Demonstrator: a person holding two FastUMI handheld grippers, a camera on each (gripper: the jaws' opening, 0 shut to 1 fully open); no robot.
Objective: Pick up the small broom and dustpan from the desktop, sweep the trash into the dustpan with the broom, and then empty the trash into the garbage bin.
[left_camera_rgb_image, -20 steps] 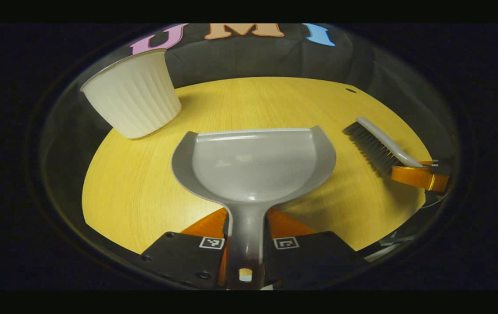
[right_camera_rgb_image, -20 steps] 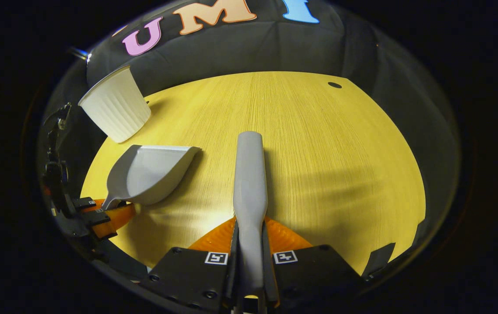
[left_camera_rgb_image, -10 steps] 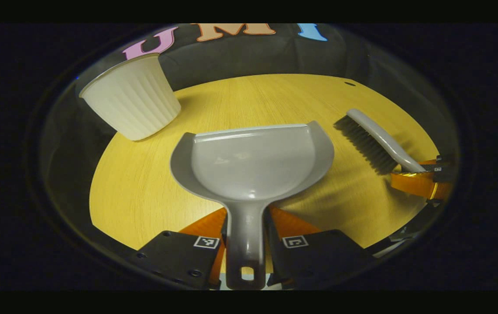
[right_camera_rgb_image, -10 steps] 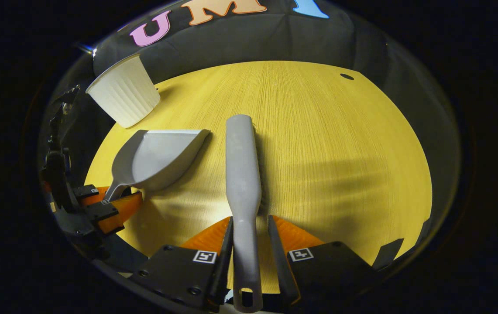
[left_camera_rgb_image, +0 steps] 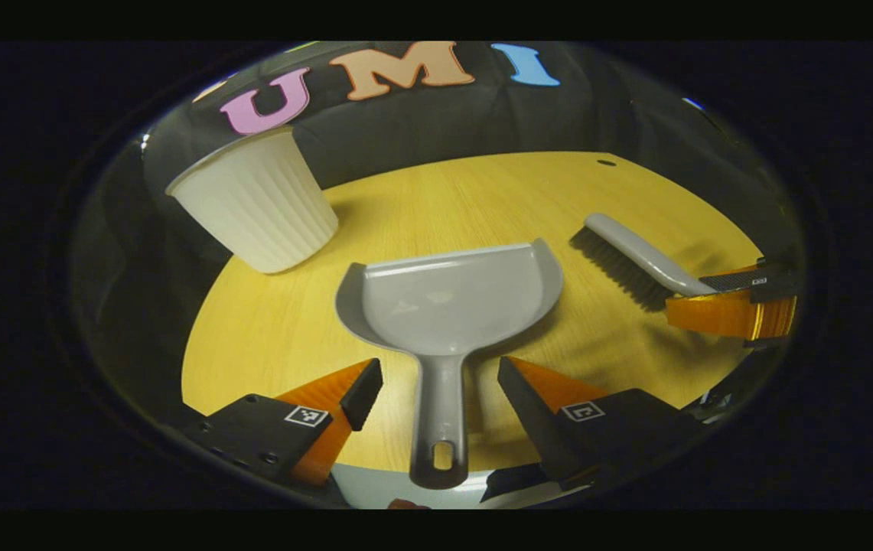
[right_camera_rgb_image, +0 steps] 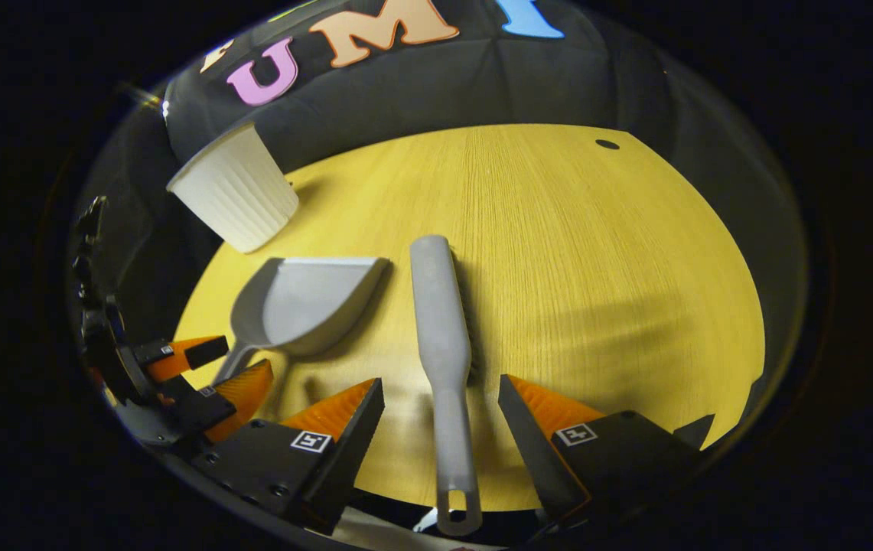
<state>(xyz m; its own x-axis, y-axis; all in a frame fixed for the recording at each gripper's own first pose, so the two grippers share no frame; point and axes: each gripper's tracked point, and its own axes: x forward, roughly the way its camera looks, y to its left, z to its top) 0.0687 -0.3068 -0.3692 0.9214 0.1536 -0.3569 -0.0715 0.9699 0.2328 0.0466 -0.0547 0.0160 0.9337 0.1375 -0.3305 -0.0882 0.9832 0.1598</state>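
Grey dustpan flat on desktop, grey broom beside, white bin upright

Left claw spread wide, fingers apart on either side of dustpan handle, neither touching it. Dustpan lies flat on yellow wooden table, handle pointing toward camera, its end past near table edge, mouth facing away. White ribbed bin upright at far left of table, near dustpan's left corner but apart. Broom to right of dustpan, bristles facing dustpan. Right claw at broom's handle end; its grip on it unclear.
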